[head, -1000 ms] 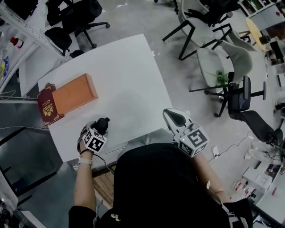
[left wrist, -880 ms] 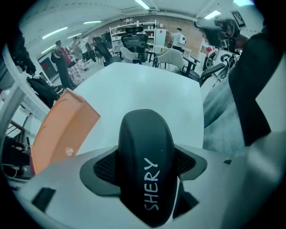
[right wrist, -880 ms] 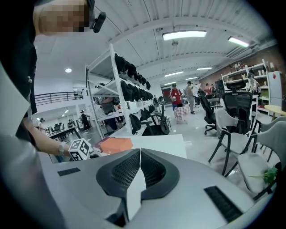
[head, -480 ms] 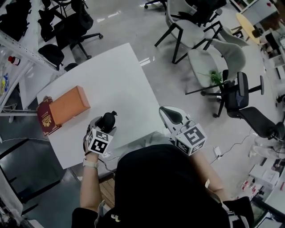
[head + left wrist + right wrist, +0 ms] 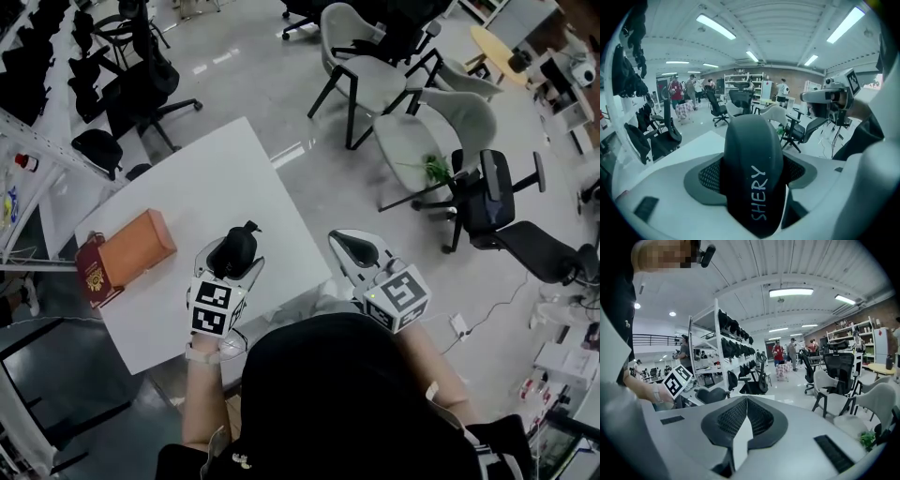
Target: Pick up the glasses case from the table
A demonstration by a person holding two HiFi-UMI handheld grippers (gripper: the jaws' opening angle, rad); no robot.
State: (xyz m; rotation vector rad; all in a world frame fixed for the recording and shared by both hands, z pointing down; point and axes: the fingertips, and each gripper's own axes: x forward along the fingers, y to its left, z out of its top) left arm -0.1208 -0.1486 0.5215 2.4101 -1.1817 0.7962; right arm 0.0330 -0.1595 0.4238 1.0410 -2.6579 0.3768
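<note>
Both level, L gripper (image 5: 240, 246) clamps glasses case (image 5: 752, 178), R gripper (image 5: 746, 404) closed.

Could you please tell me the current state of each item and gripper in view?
Glasses case: closed, clamped in the left gripper.
Left gripper: shut on the glasses case.
Right gripper: shut, empty.
Orange box: closed, flat on the table.
Red booklet: closed, beside the orange box.
</note>
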